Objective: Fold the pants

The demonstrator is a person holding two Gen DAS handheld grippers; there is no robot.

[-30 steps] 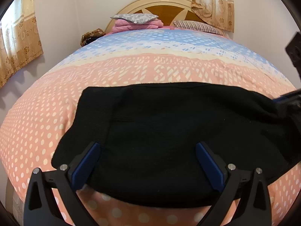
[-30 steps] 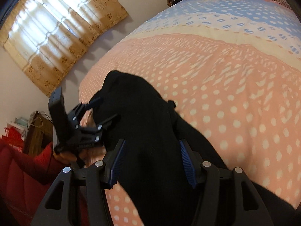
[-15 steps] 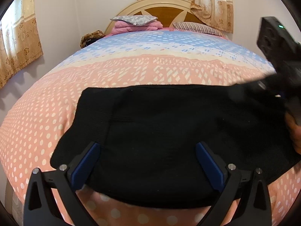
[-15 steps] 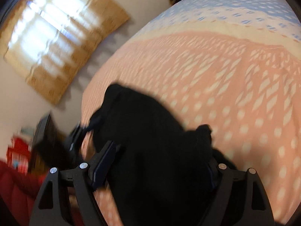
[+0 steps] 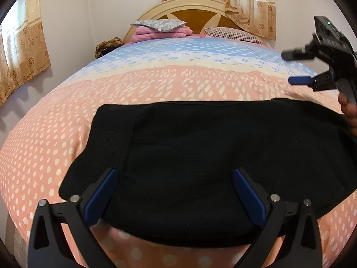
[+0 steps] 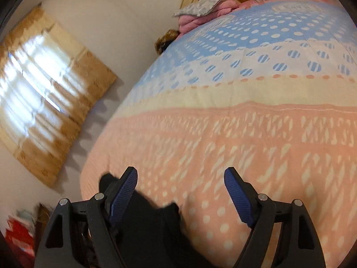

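Note:
The black pants (image 5: 200, 156) lie folded flat across the near part of the bed, with a narrower layer showing at their left end. My left gripper (image 5: 174, 192) is open and empty, its blue pads over the pants' near edge. My right gripper (image 5: 296, 68) is open and empty, raised above the bed at the pants' right end. In the right wrist view my right gripper (image 6: 180, 194) is open over the quilt, and only a corner of the pants (image 6: 151, 223) shows at the bottom left.
The bed has a pink, cream and blue dotted quilt (image 5: 156, 84). Pillows and a folded pink blanket (image 5: 160, 31) lie at the wooden headboard (image 5: 191, 15). Curtained windows (image 6: 40, 93) are on the walls. The bed's left edge (image 5: 13, 147) drops off beside the pants.
My right gripper opened, let go of the pants and rose up and away to the right. The pants' right end now lies flat. My left gripper has stayed still.

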